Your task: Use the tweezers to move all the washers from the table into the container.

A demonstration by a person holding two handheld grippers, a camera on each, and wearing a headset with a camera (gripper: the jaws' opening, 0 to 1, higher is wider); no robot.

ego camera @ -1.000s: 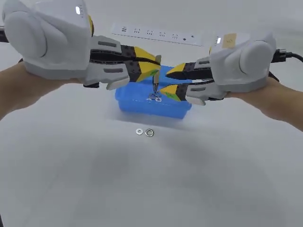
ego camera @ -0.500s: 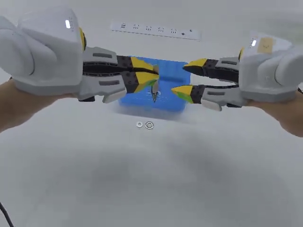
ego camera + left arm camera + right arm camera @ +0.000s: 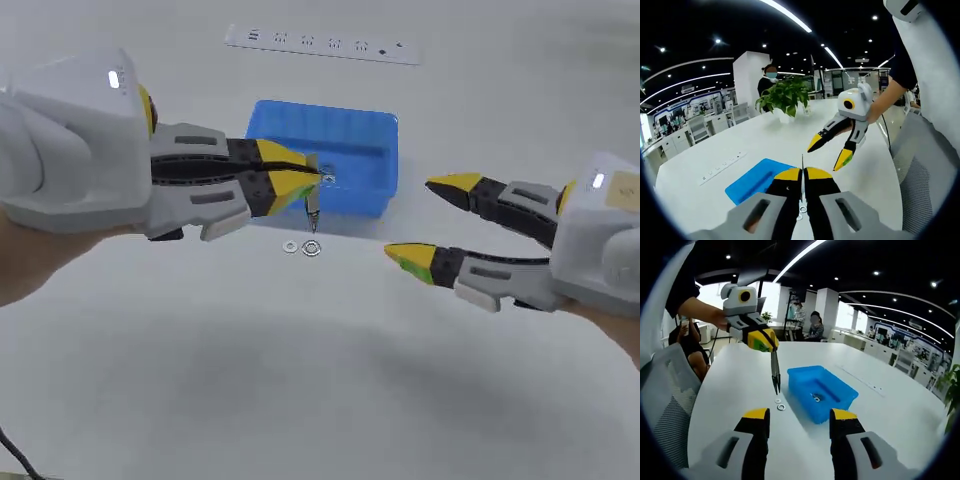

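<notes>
Head view: the left claw point(image 3: 315, 178) is clamped on the tweezers point(image 3: 312, 205). Their tips hang just above two washers point(image 3: 311, 249) on the tabletop point(image 3: 300, 380), just beside the near wall of the blue container point(image 3: 370, 130). The right claw point(image 3: 410, 218) gapes wide, empty.
Left gripper view: jaws pressed together on the tweezers' shank.
Right gripper view: jaws well apart, touching nothing; a dropped washer point(image 3: 816, 398) lies inside the container.
Handling: the washers are probably light, hard, thin and slippery, so pinch one across its ring, one tip through the hole.
</notes>
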